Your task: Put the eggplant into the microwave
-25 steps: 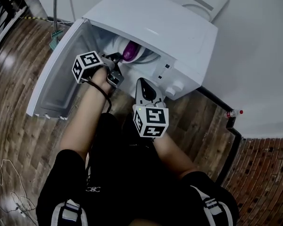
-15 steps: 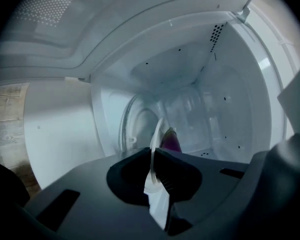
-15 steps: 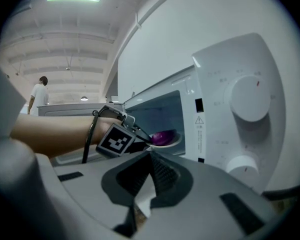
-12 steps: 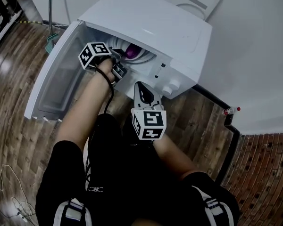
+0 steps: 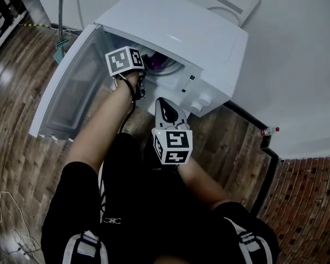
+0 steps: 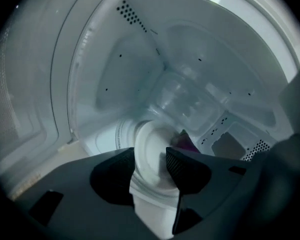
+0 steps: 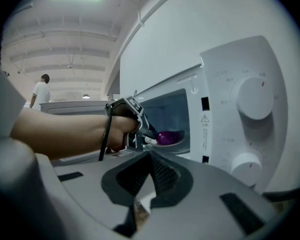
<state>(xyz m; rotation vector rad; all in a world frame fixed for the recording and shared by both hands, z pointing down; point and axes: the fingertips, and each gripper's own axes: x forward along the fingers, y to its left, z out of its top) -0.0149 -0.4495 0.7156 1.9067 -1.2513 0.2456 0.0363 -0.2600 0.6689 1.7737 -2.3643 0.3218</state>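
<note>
A white microwave (image 5: pixel 181 32) stands with its door (image 5: pixel 66 92) swung open to the left. Inside lies a purple eggplant (image 5: pixel 155 61) on a white plate (image 6: pixel 150 149). My left gripper (image 5: pixel 144 67) reaches into the cavity. Its jaws are opening, and the plate's near rim shows in the gap between them without the pads pressing on it. The eggplant (image 6: pixel 187 143) sits just beyond the right pad. In the right gripper view, the eggplant (image 7: pixel 166 137) and the left gripper (image 7: pixel 147 134) show through the opening. My right gripper (image 7: pixel 150 171) is shut and empty, in front of the microwave's control panel.
Two round knobs (image 7: pixel 253 98) sit on the microwave's front panel at the right. A small bottle with a red cap (image 5: pixel 269 131) stands at the right by a dark edge. The floor is wood planks. A person (image 7: pixel 40 91) stands far off at the left.
My left hand has rolled and pushed to the right, deeper into the microwave, and its jaws have spread. The right gripper has stayed put.
</note>
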